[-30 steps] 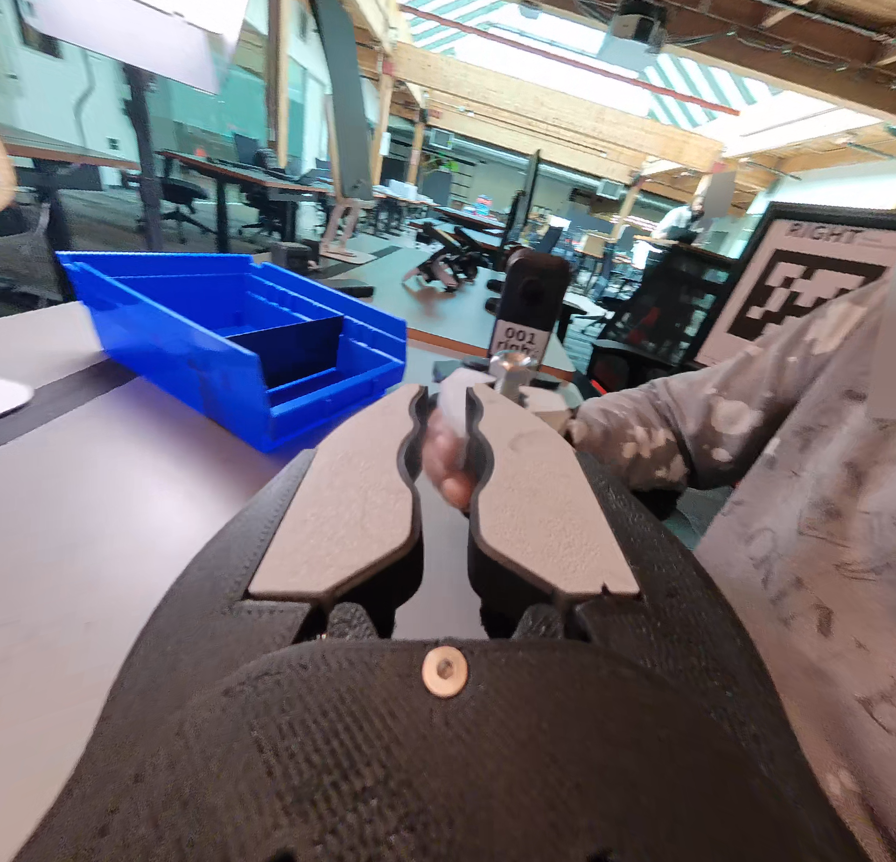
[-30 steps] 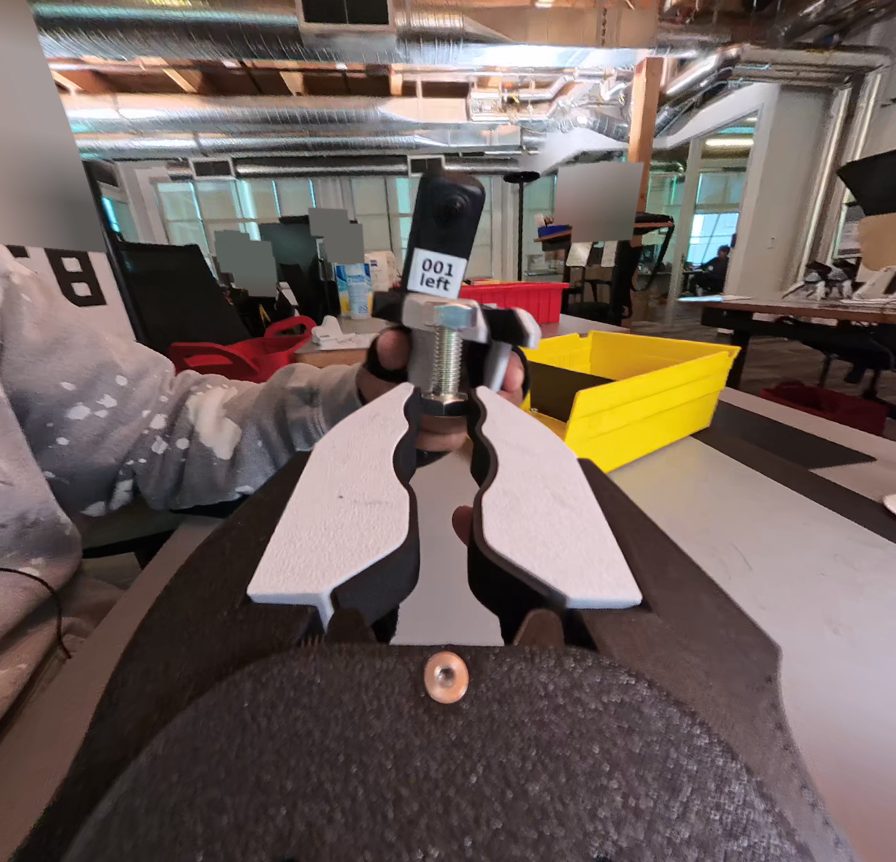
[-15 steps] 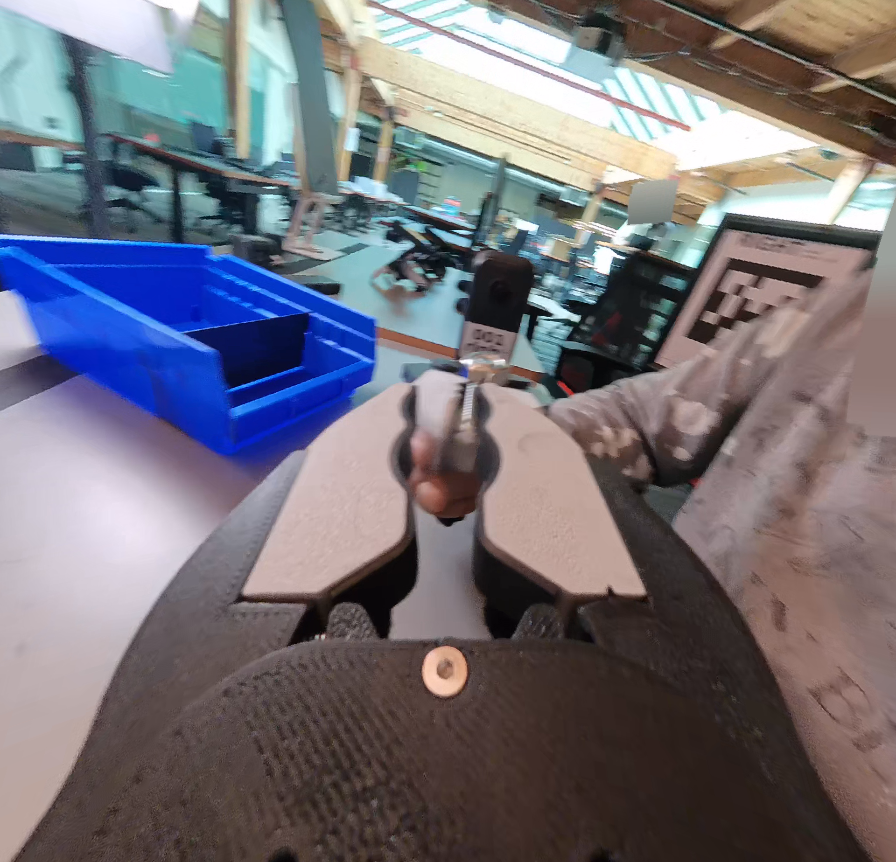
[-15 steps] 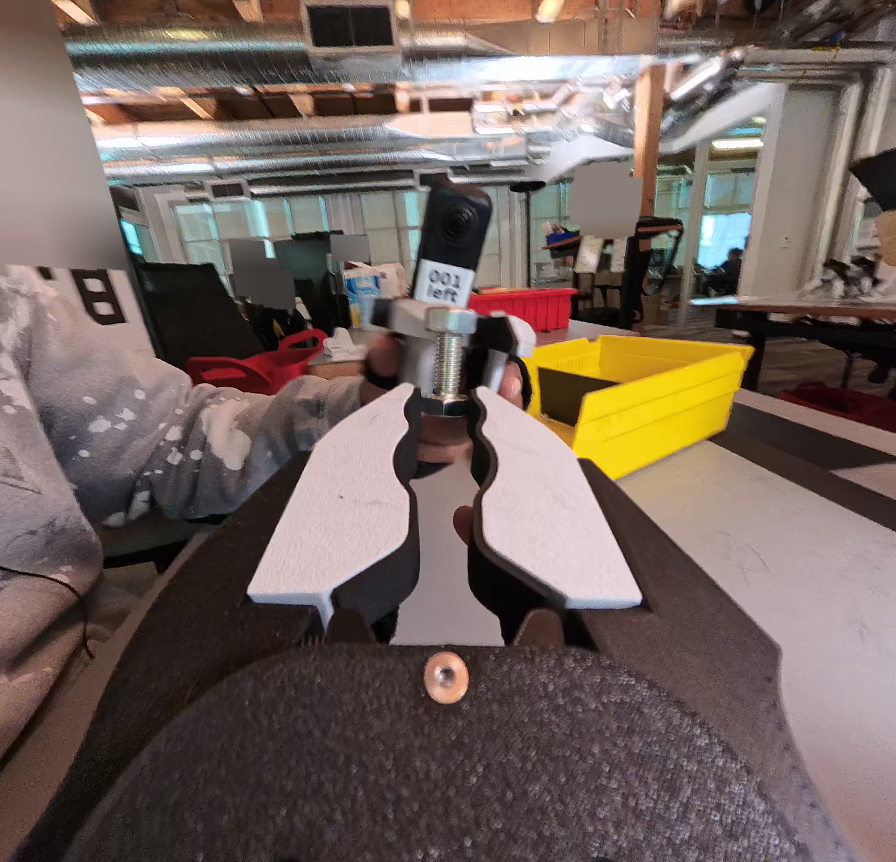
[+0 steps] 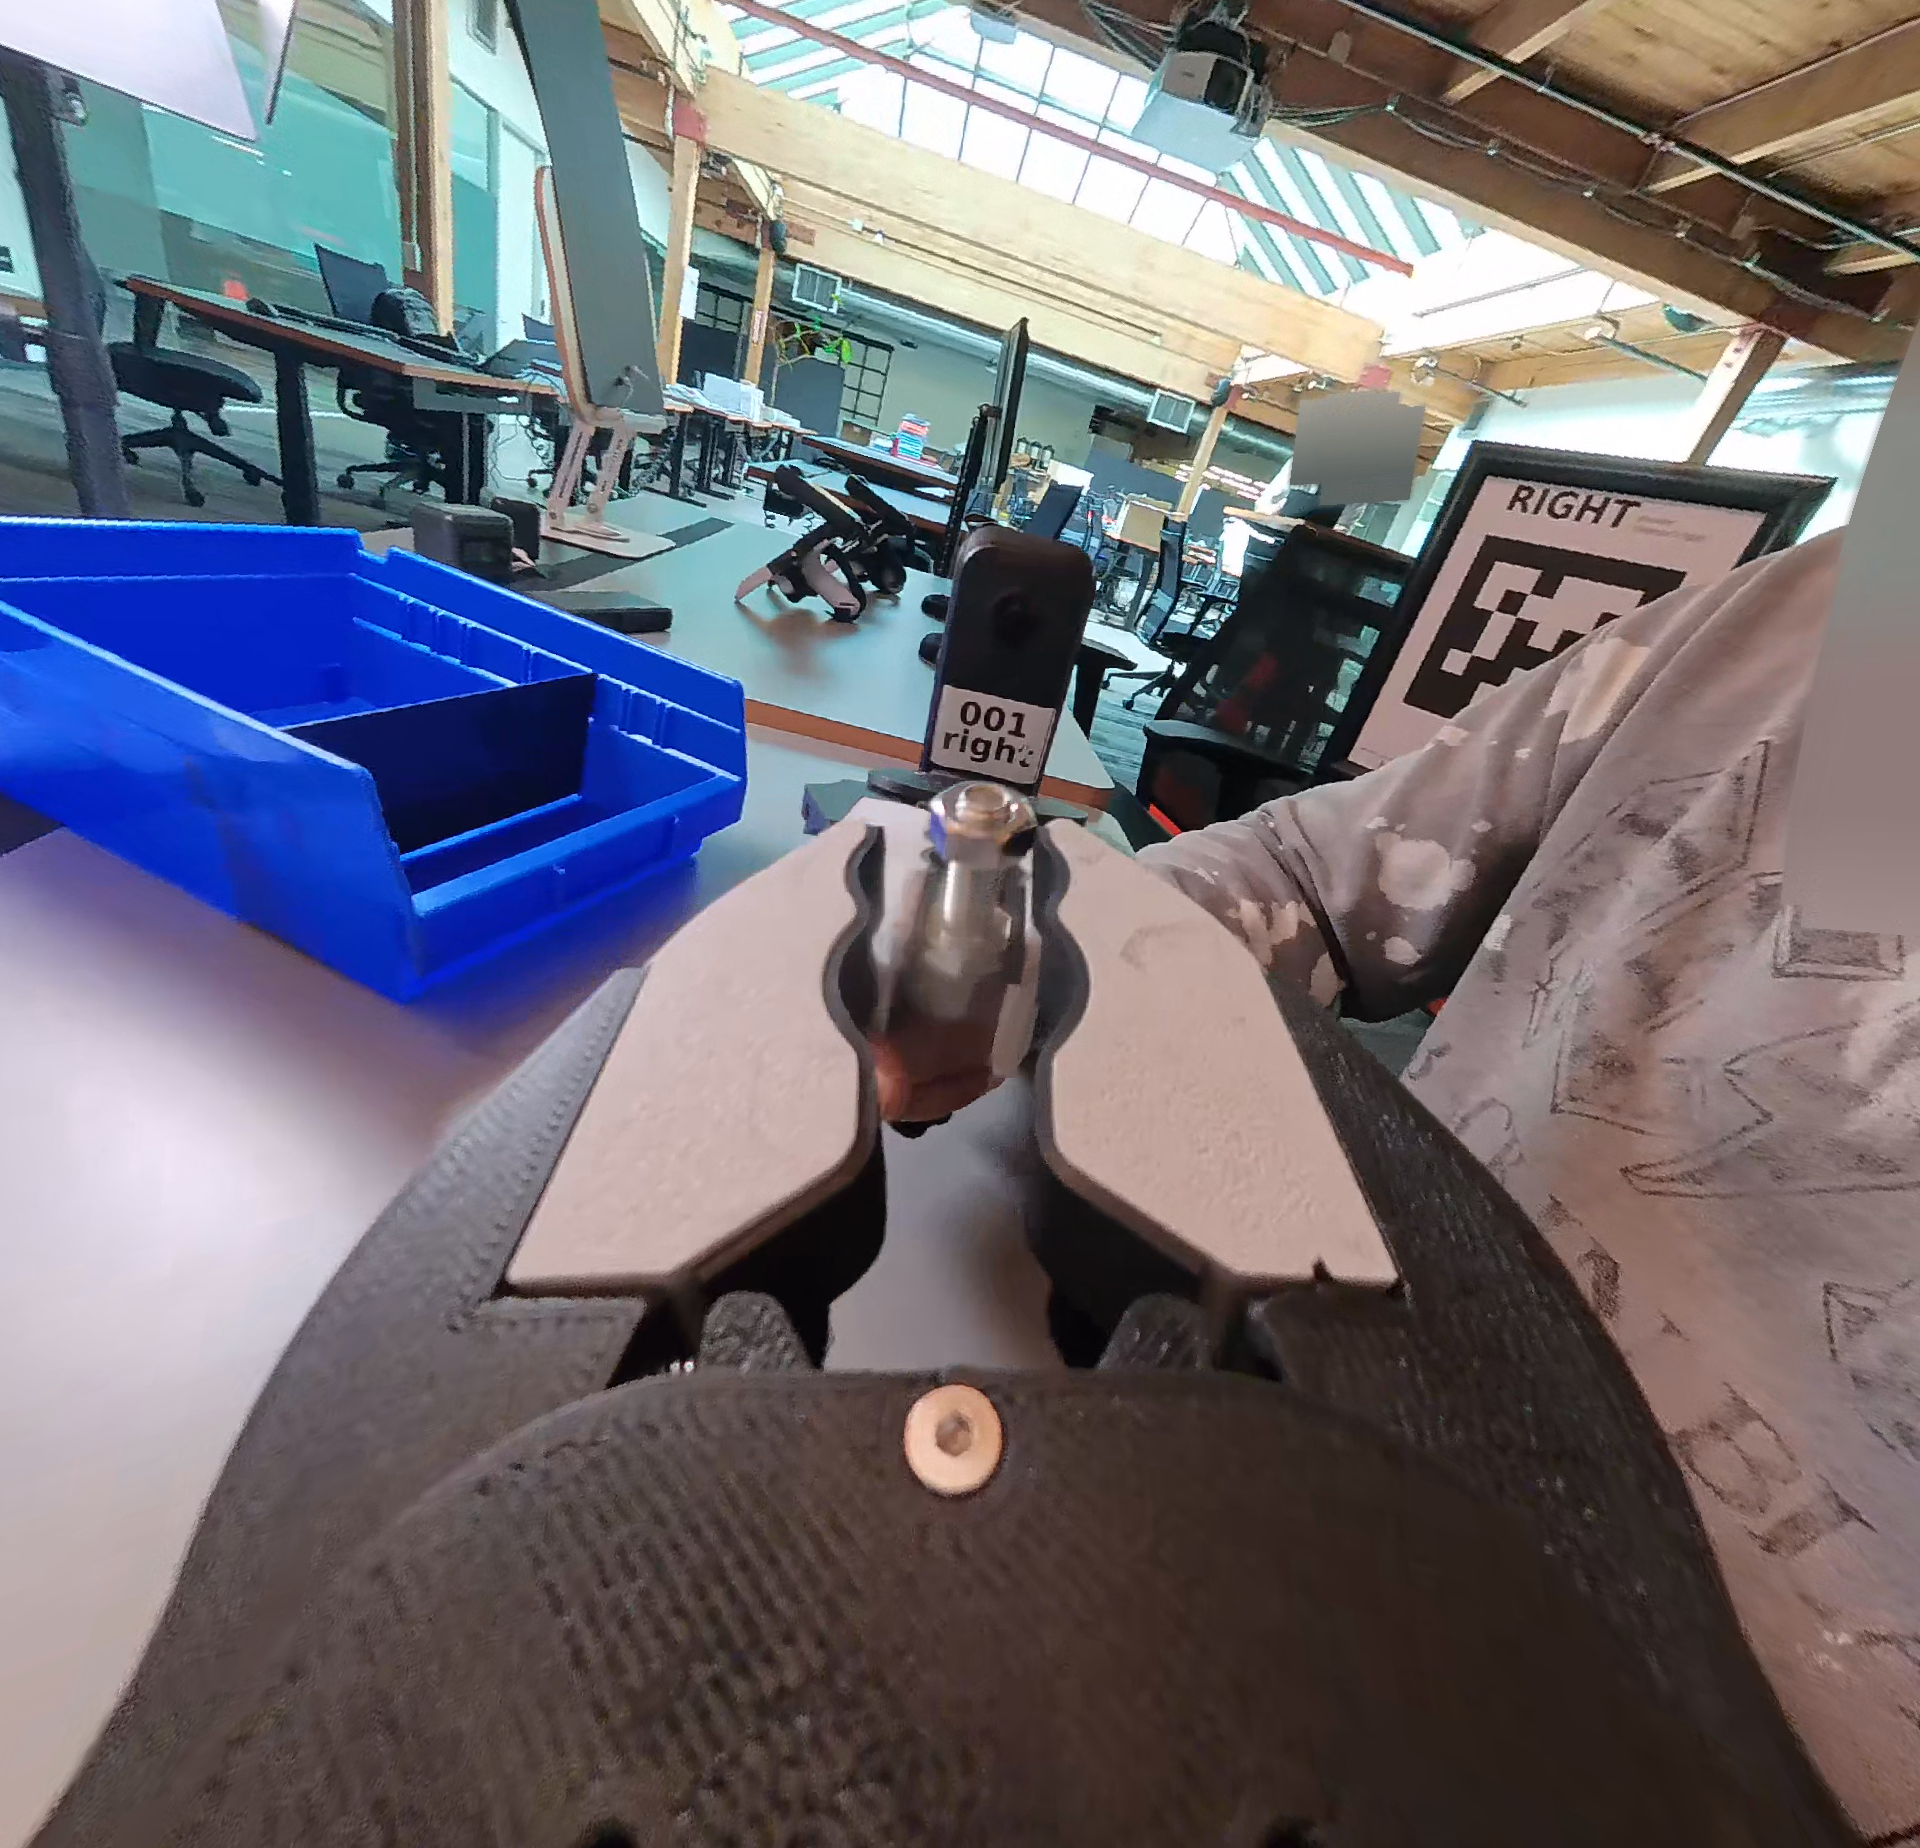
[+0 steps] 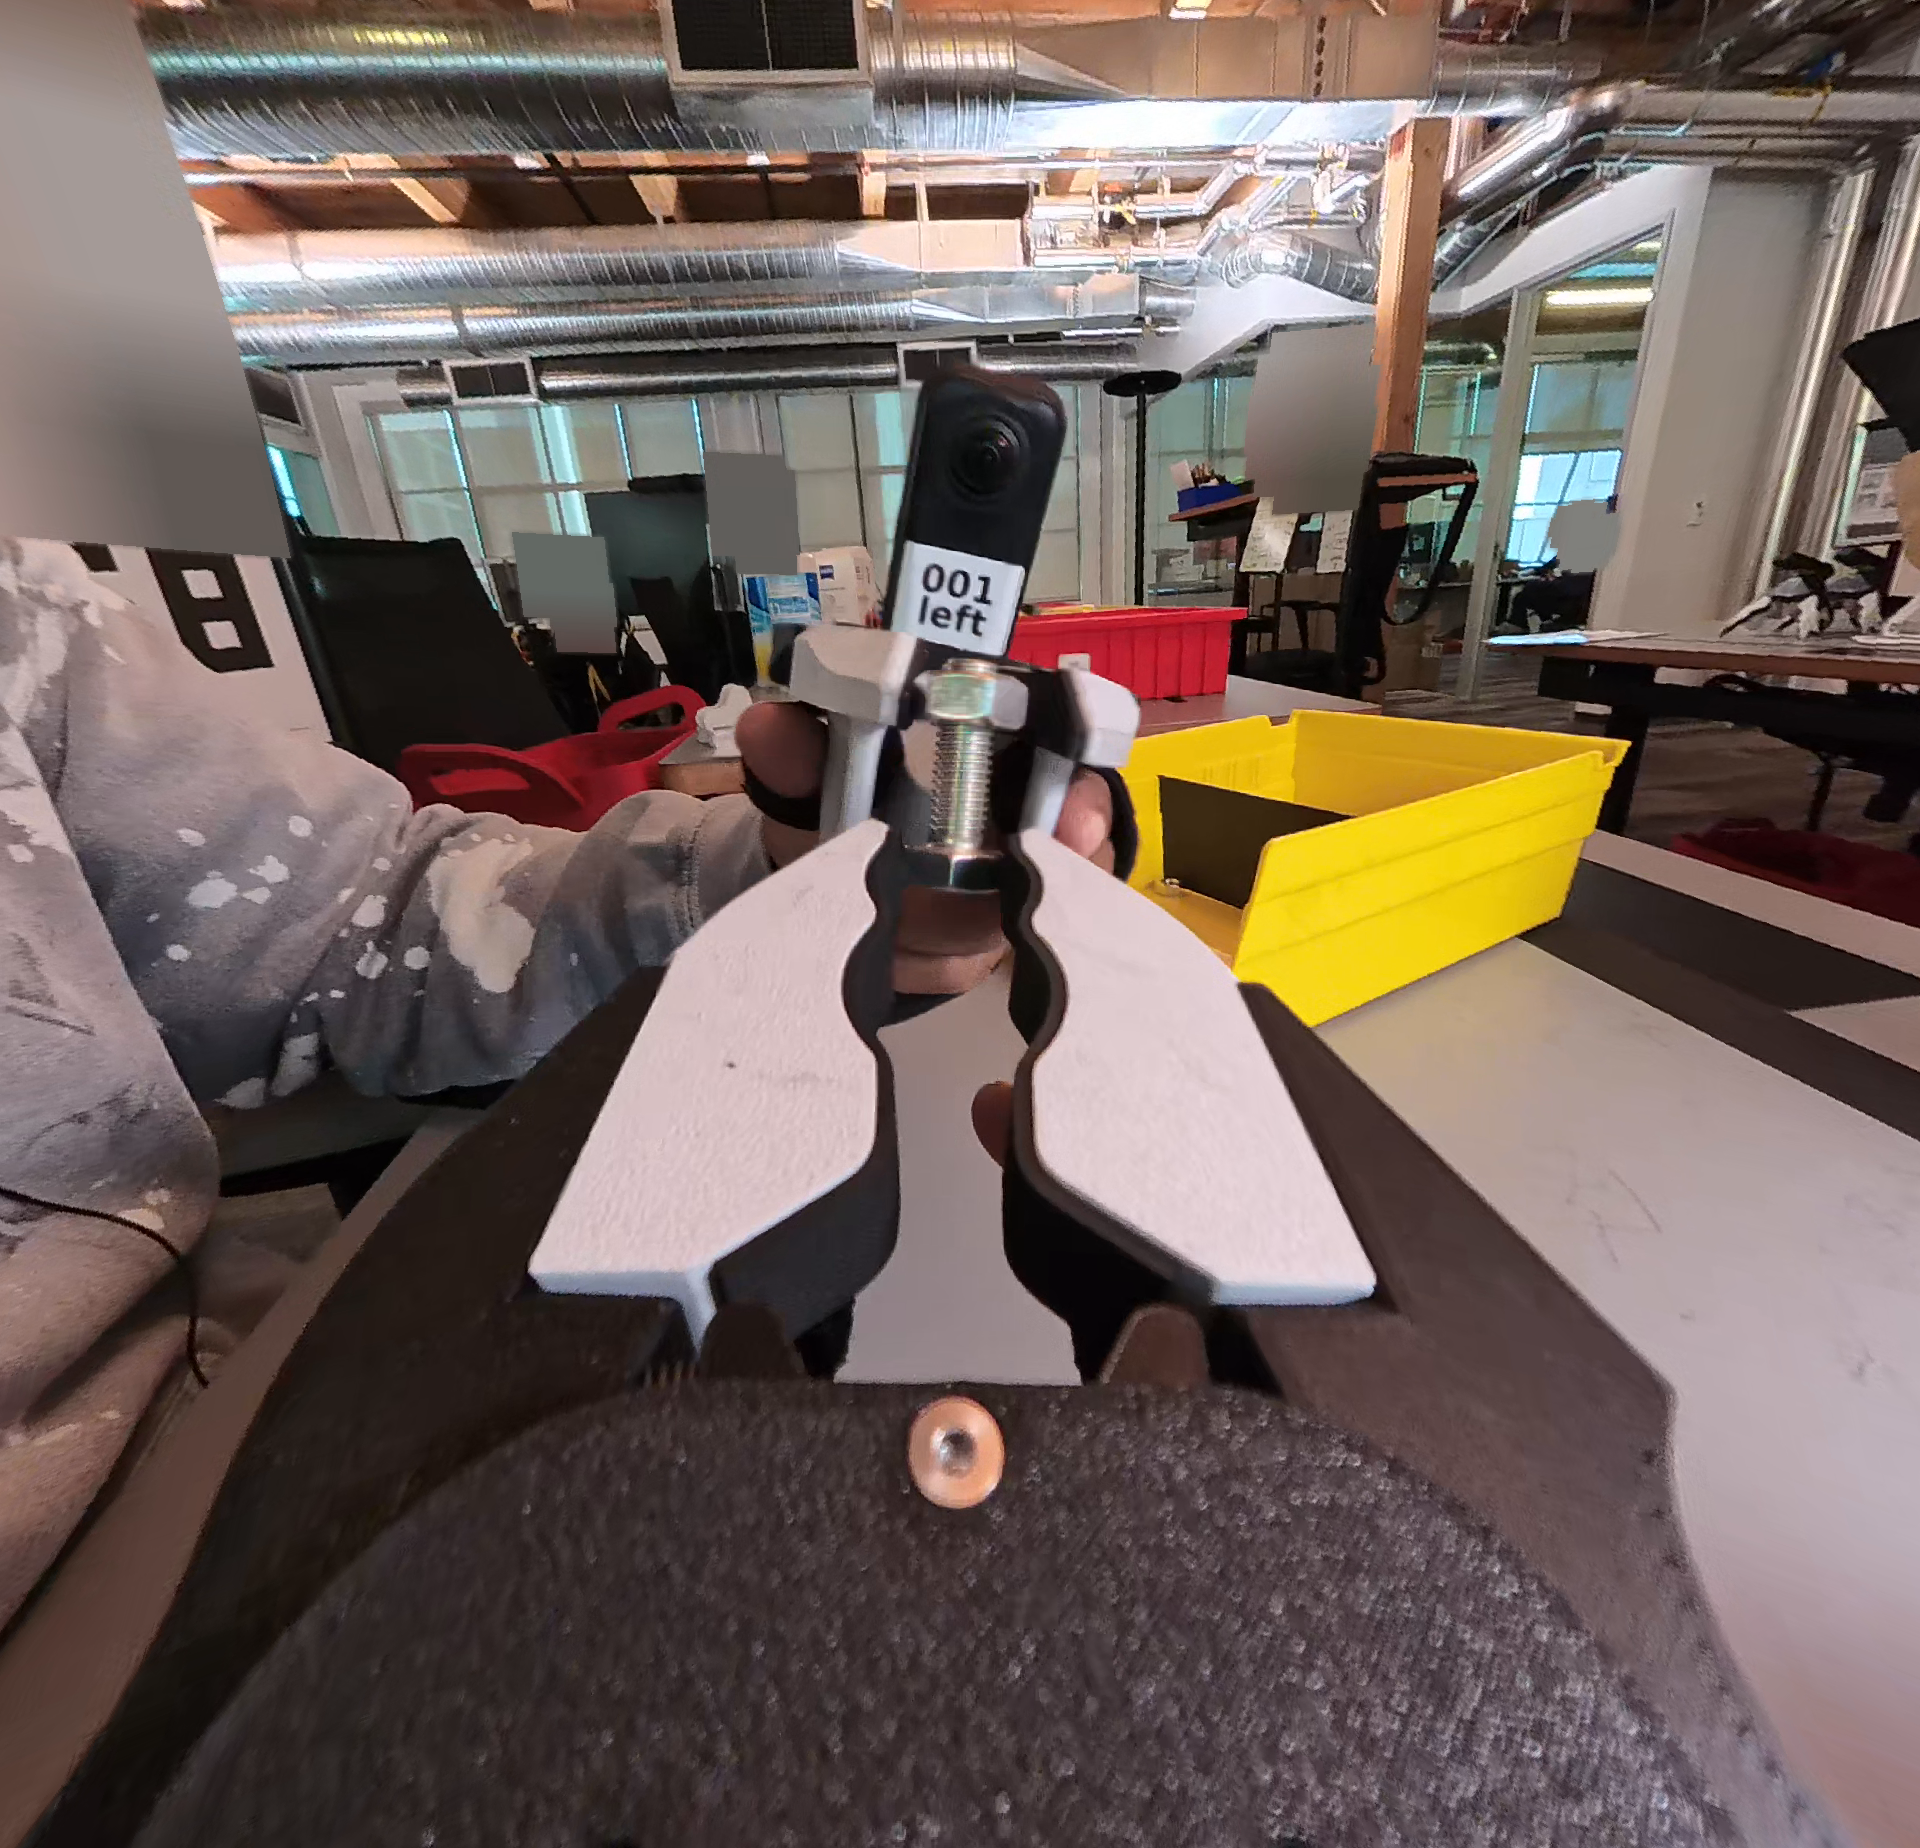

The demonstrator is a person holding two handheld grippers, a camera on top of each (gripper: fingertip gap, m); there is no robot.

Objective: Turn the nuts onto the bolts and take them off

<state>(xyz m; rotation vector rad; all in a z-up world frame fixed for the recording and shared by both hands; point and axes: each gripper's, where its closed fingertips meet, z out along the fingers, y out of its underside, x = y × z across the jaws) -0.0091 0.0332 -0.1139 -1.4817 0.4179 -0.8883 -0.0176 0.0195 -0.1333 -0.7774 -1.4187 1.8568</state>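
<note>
Left wrist view: at frame centre the left hand-held gripper (image 5: 956, 863) clamps a blurred bolt (image 5: 961, 915); its head stays hidden.

Right wrist view: the right hand-held gripper (image 6: 954, 848) grips the nut (image 6: 958, 868) at centre, partly hiding it.

The left gripper (image 5: 954, 863) and right gripper (image 6: 956, 853) face each other tip to tip. Both sets of jaws are closed.

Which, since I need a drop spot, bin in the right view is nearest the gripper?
The yellow bin, beside the right gripper; the red bin stands farther back.
</note>
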